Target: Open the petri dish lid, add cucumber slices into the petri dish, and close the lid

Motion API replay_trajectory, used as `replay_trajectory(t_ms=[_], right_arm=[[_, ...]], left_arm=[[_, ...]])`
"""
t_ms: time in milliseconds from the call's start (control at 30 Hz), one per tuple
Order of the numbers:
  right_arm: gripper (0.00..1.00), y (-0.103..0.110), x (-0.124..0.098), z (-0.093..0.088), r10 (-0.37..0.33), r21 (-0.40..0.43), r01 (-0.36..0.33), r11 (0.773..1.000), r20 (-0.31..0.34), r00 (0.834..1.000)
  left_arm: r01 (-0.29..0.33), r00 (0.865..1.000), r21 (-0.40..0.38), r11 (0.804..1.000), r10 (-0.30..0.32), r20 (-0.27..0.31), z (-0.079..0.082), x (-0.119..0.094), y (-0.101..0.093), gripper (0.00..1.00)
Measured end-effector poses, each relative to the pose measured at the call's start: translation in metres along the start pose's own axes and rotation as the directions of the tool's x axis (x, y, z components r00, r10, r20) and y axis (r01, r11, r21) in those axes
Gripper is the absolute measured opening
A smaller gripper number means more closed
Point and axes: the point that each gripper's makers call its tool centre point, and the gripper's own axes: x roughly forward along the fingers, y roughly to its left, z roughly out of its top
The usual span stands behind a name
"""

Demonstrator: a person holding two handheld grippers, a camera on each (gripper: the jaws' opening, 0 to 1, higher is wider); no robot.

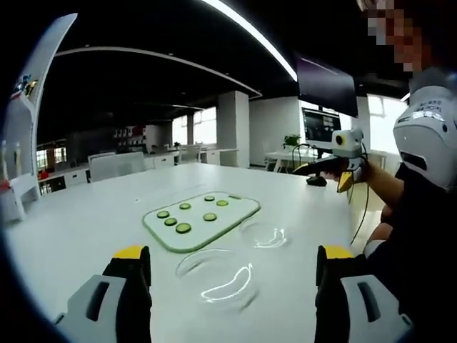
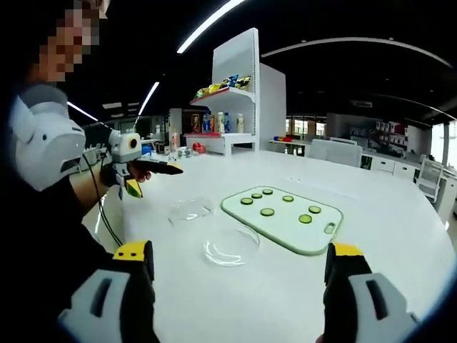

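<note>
I am looking across a wide white table (image 1: 86, 221) in an open office, with desks, chairs and windows far behind it and a white shelf unit (image 2: 239, 86) of bottles and packets in the right gripper view. The items on that shelf are too small for me to name.

On the table lies a pale cutting board (image 1: 202, 219) with a green edge, carrying seven cucumber slices (image 1: 183, 227). Just beside the board sit two clear glass pieces, the petri dish (image 1: 218, 277) and its lid (image 1: 264, 234), apart from each other. Both are transparent and read mostly as glints, so I cannot tell for sure which is the dish and which the lid.

My left gripper (image 1: 232, 286) hangs above the near table edge, jaws spread wide with nothing between them; the closer glass piece sits ahead between the tips. My right gripper (image 2: 239, 286) is likewise released and empty, with the other glass piece (image 2: 230, 246) ahead of it. Each gripper also shows in the other's view, held up over the table edge by the person's hand (image 2: 118, 175).

The table around the board and glass is bare, with open room on all sides; its far edge curves away.
</note>
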Motion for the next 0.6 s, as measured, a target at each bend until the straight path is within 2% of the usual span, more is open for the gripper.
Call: replay_trajectory(t_ms=[233,367,533,567,600], right_arm=[[0.97,0.0,0.001,-0.004,-0.003,-0.008,0.003,1.0,-0.019,1.0],[0.97,-0.001,0.003,0.001,0.001,-0.023,-0.001,1.0,-0.007,1.0],[0.93,-0.013,0.012,0.022,0.003,-0.025,-0.002,1.0,0.032,0.999],[0.93,-0.014,0.019,0.032,0.016,-0.032,-0.015,0.999,0.042,0.999],[0.92,-0.015,0.024,0.039,0.024,-0.072,-0.021,0.997,0.048,0.999]], left_arm=[[0.01,1.0,0.01,1.0,-0.01,0.005,0.003,0.002,-0.005,0.95],[0.023,1.0,-0.002,1.0,-0.023,0.014,0.001,0.005,-0.01,0.95],[0.006,1.0,0.024,1.0,-0.006,-0.004,-0.005,0.005,-0.012,0.95],[0.005,1.0,0.027,1.0,-0.005,-0.005,-0.005,0.003,-0.013,0.95],[0.006,1.0,0.028,1.0,-0.005,-0.005,-0.004,0.001,-0.014,0.95]])
